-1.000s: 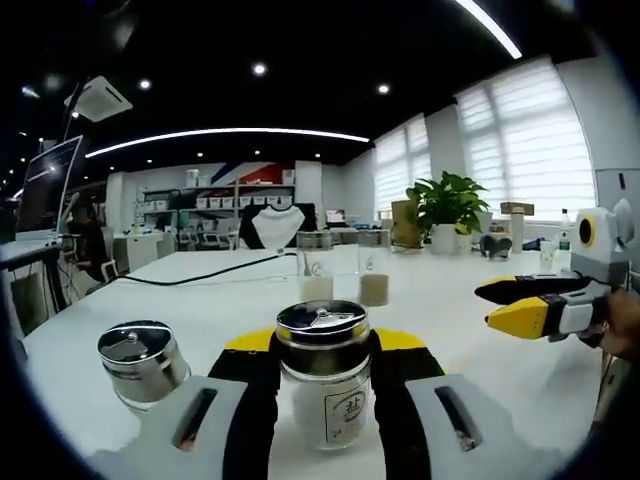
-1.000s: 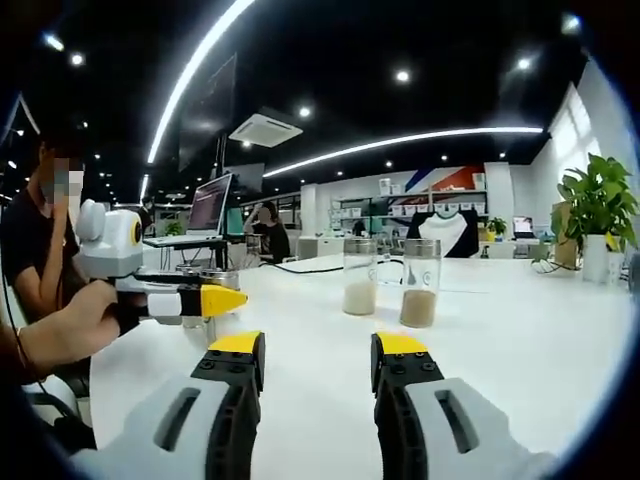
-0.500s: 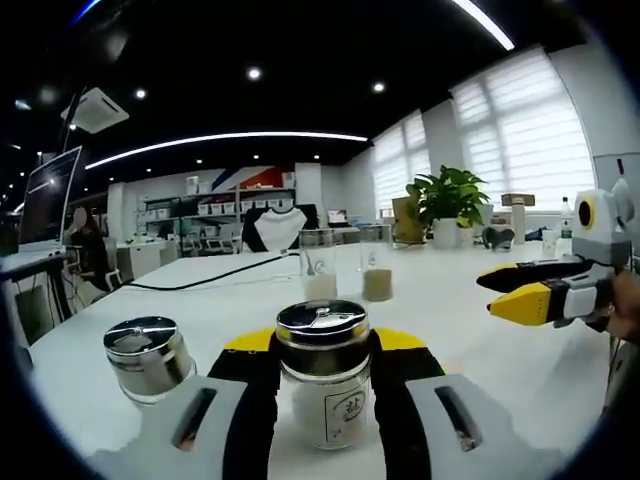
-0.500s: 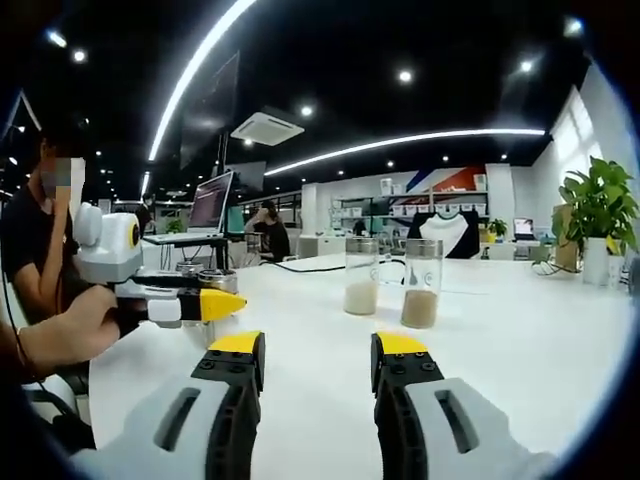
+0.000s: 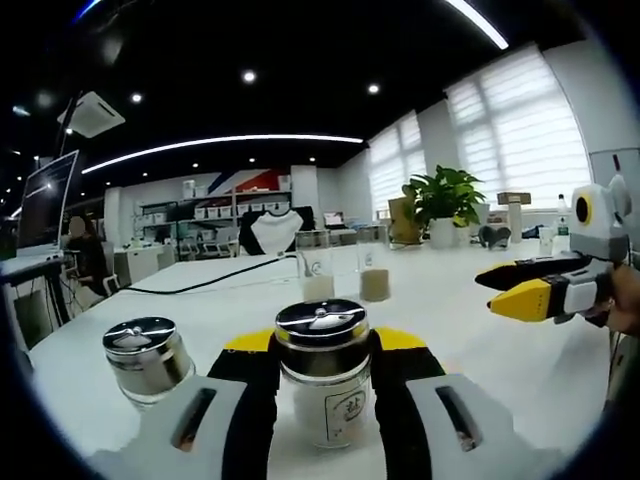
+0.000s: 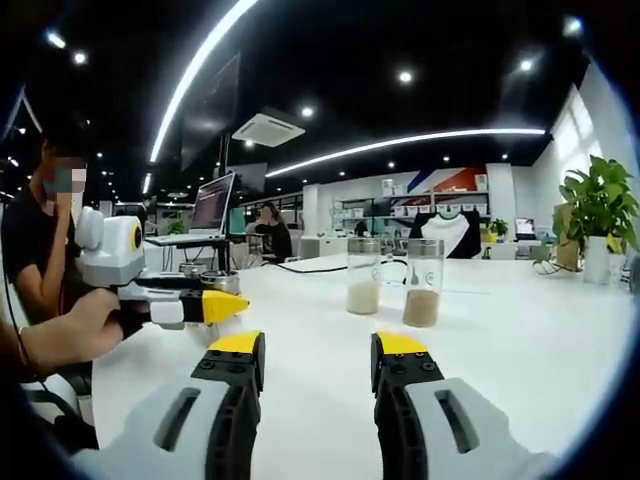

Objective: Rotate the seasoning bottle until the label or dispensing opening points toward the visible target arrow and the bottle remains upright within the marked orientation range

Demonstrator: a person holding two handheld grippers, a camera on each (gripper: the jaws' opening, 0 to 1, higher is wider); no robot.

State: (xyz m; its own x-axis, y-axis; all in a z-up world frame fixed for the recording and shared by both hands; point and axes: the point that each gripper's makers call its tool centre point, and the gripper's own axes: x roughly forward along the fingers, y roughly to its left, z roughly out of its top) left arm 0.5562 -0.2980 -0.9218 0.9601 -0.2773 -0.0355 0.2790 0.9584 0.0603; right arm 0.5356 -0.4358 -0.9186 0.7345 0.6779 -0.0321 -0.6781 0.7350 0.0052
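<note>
A glass seasoning bottle (image 5: 322,385) with a steel lid and a white label facing the camera stands upright on the white table (image 5: 455,335). My left gripper (image 5: 322,345) is shut on it, one yellow-tipped jaw on each side. In the right gripper view that same left gripper (image 6: 225,305) comes in from the left, held by a hand, and the bottle in it is mostly hidden. My right gripper (image 6: 318,350) is open above bare table with nothing between its fingers. It also shows at the right of the left gripper view as the right gripper (image 5: 503,285).
A second steel-lidded shaker (image 5: 145,357) stands just left of the held bottle. Two tall glass jars (image 6: 362,277) (image 6: 422,283) with pale and brown contents stand farther back. A black cable (image 5: 200,280) crosses the far table. A person (image 6: 30,250) is at the left.
The left gripper view has drifted slightly; the bottle stays between the left jaws. The right gripper holds its place, still open.
</note>
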